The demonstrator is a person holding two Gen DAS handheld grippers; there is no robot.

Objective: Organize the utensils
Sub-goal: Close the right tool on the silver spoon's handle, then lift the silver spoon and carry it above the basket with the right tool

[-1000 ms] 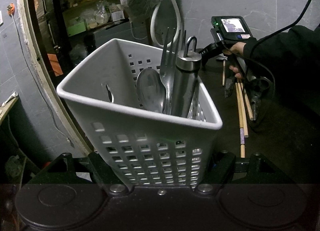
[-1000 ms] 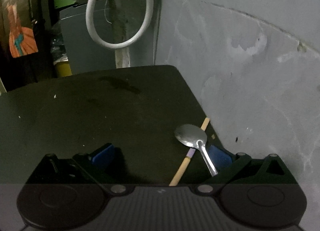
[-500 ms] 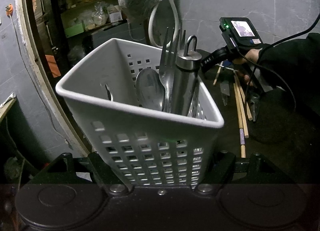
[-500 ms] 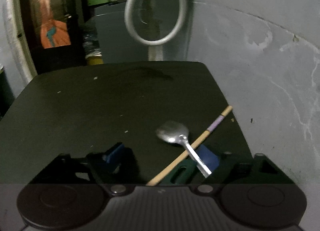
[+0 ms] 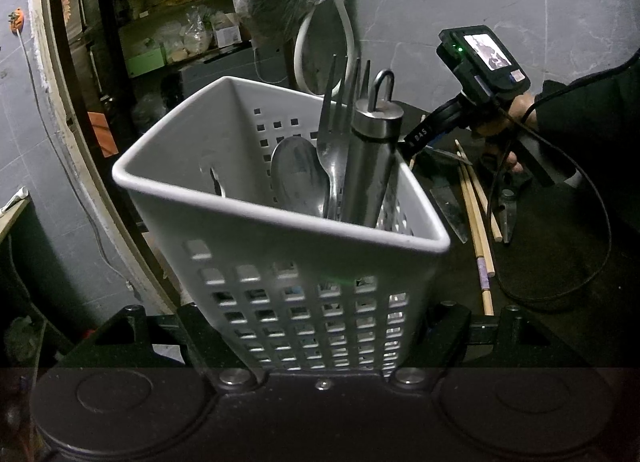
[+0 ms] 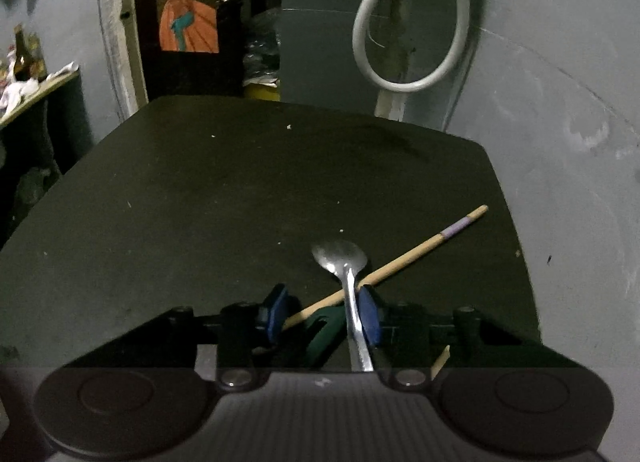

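The white basket (image 5: 280,238) is pinched between the left tongs (image 5: 320,326); a spoon, a fork and a steel cylinder already stand inside it. The right tongs (image 6: 324,312) are closing, with the spoon (image 6: 346,266) handle and a chopstick (image 6: 404,260) lying between the blue pads (image 6: 369,316) on the tabletop (image 6: 240,190). The pickup step is judged to be in hand. Next, a firm grip on the spoon alone is required, followed by a lift toward the basket.

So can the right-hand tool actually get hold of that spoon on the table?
Probably yes. The spoon handle already lies between the closing jaws of the right gripper, against the right one. A chopstick crossing under the spoon also sits in the gap and may get pinched too.
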